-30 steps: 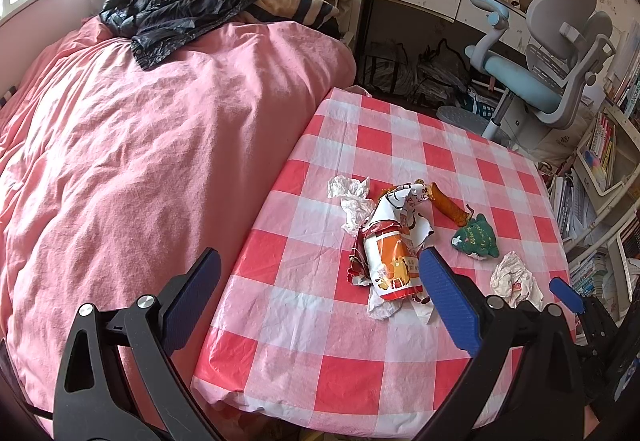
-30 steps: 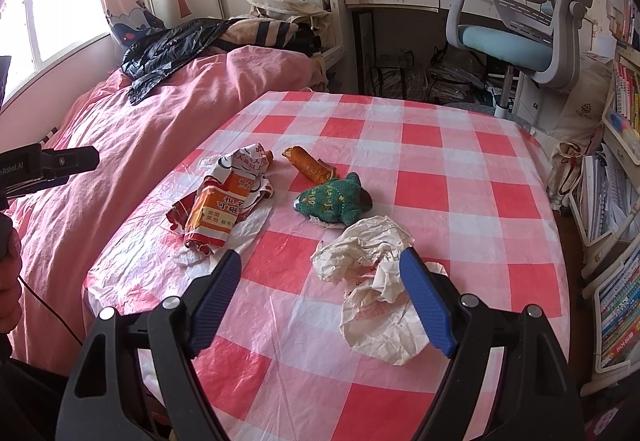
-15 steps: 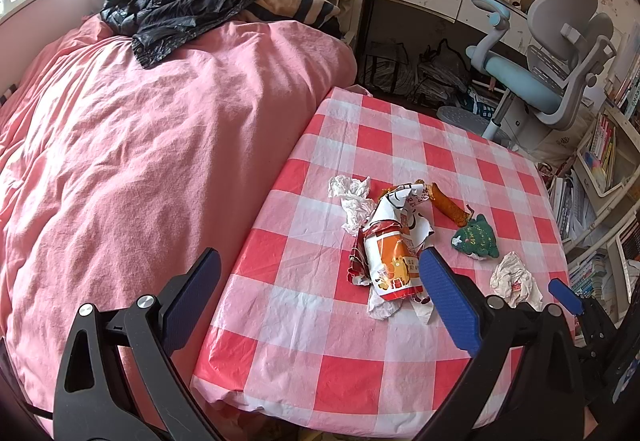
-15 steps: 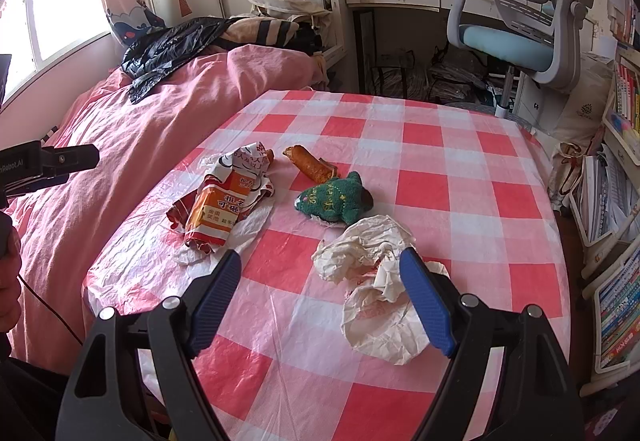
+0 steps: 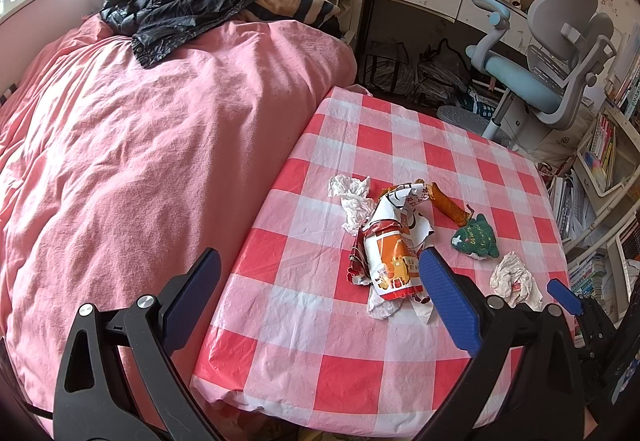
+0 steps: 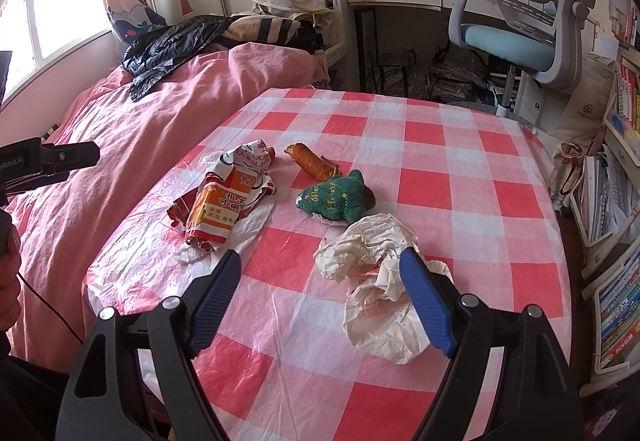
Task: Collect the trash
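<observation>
Crinkled paper wad (image 6: 380, 281) — glossy checked tablecloth (image 6: 460, 181) beneath.

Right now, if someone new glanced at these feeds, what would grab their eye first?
The red-and-white checked tablecloth with its litter: an orange snack bag at its left, a green fish toy mid-table, crumpled white paper nearest the open right gripper. A pink bed fills the left.

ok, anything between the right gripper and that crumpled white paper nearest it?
Nothing visible. The right gripper is open above the checked tablecloth, and the crumpled white paper lies just ahead, partly behind its right finger. The green plush fish and orange snack wrapper lie farther off, clear of that path.
</observation>
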`<action>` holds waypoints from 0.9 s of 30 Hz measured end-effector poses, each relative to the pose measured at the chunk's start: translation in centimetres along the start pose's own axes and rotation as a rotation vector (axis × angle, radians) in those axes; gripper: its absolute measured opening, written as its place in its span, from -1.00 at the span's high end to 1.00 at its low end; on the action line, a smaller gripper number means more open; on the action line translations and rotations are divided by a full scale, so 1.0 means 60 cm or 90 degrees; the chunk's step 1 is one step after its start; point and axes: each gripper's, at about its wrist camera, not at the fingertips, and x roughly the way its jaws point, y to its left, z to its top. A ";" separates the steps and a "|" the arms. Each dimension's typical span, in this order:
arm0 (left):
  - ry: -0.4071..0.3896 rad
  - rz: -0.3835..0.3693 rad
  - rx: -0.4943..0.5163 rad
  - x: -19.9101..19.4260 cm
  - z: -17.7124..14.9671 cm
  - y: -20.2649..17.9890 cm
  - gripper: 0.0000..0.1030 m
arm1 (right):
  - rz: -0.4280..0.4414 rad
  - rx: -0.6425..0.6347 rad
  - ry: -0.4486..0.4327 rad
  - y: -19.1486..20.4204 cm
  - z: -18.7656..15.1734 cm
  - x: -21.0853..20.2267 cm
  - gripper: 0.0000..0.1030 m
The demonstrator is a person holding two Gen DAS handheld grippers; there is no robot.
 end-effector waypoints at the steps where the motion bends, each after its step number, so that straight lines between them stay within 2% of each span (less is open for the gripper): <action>1: 0.000 0.000 0.000 0.000 -0.001 -0.002 -0.85 | 0.000 0.000 0.000 0.000 -0.001 0.000 -0.52; 27: 0.002 -0.001 -0.002 0.000 -0.002 0.001 -0.85 | 0.000 -0.004 0.003 0.004 -0.004 0.002 -0.52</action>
